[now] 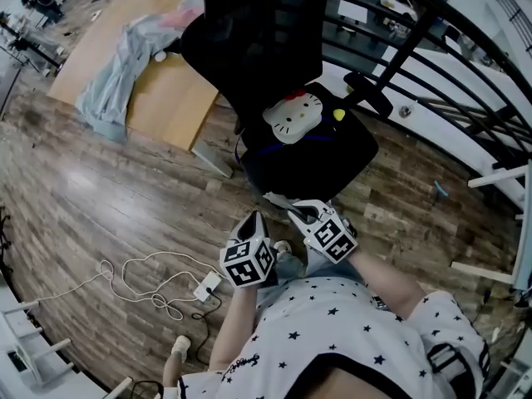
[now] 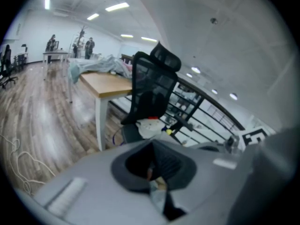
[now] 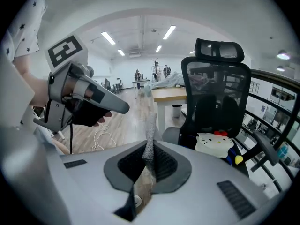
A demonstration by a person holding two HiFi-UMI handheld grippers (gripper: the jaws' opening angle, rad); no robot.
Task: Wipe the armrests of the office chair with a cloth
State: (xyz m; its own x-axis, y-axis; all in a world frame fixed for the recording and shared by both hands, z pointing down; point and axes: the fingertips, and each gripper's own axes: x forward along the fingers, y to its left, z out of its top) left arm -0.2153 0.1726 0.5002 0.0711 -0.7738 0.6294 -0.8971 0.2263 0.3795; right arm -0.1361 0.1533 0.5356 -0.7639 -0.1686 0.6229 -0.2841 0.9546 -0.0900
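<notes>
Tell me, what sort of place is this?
Most likely a big open-plan office or lab workspace: a black mesh office chair stands beside a wooden desk, long strip lights line the ceiling, and the wood-look floor stretches far back.

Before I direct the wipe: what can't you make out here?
Left tool: left gripper view is blurred; whether it holds anything is unclear.
Cloth: right gripper view, lower part hidden by the right tool body.
Second armrest: head view, lost against the black seat.
</notes>
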